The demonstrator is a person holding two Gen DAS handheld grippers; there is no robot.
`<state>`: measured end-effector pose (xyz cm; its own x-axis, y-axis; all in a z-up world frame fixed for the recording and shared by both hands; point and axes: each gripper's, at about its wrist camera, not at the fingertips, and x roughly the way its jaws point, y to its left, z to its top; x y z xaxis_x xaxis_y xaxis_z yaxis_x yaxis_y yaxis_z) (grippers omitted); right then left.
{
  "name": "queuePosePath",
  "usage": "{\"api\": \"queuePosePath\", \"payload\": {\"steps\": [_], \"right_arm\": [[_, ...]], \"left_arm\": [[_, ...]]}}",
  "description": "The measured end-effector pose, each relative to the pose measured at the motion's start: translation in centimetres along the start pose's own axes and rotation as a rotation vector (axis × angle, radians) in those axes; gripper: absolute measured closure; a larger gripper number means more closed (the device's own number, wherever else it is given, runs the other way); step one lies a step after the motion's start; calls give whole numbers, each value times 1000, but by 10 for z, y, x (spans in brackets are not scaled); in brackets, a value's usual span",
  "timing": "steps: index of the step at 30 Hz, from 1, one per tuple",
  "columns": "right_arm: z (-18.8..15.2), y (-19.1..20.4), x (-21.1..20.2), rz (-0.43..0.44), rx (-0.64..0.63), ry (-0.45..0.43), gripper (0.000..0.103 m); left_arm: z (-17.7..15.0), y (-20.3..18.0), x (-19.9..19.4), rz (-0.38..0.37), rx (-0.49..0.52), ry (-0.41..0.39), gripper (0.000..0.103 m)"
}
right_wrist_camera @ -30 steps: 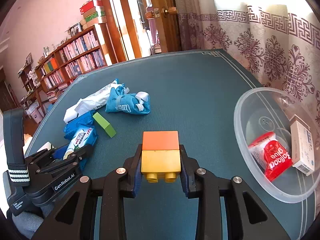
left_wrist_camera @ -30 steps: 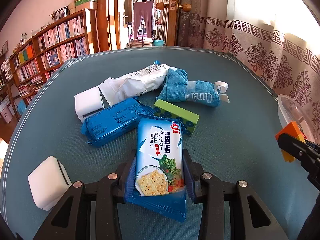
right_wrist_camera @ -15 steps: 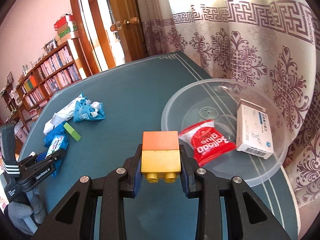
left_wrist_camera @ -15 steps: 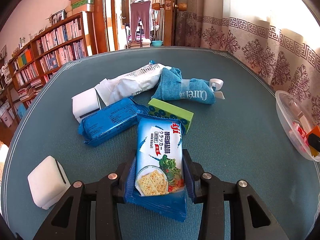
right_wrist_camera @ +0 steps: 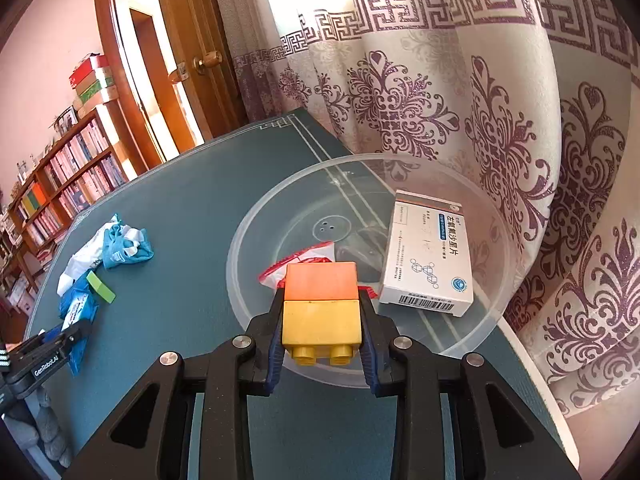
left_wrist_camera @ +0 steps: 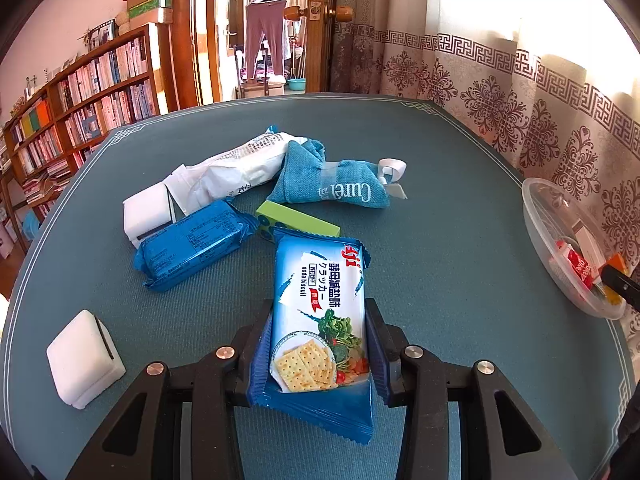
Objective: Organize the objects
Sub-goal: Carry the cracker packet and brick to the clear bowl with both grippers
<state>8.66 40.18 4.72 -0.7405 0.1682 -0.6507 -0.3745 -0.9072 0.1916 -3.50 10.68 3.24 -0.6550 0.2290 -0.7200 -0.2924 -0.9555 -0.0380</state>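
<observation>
Right wrist: right gripper (right_wrist_camera: 322, 344) pinching toy block (right_wrist_camera: 321, 304) now reaches over bowl (right_wrist_camera: 508, 256).

Bright daylight through the curtain (right_wrist_camera: 460, 120), blown-out window glare, sharp focus, strong fisheye edge warping.

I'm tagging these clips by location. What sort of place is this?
Most likely a lived-in home, a living room or study. A tall bookshelf packed with books lines one wall, patterned curtains hang beside the table, and clothes hang drying beyond the wooden door.
</observation>
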Motion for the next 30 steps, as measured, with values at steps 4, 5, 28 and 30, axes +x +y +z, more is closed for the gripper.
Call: {"api": "queuePosePath", "payload": {"steps": [4, 5, 28, 30], "right_arm": [[0, -10, 7, -9, 12, 7, 70], [1, -12, 9, -8, 15, 9, 70], [-16, -26, -8, -68, 52, -123, 53], [-18, -26, -9, -89, 49, -141, 48]], "left_arm": [[2, -9, -2, -13, 8, 8, 59], [2, -12, -3, -14, 13, 9, 59], [24, -98, -7, -126, 170, 19, 59], [28, -110, -5, -149, 187, 20, 59]]}}
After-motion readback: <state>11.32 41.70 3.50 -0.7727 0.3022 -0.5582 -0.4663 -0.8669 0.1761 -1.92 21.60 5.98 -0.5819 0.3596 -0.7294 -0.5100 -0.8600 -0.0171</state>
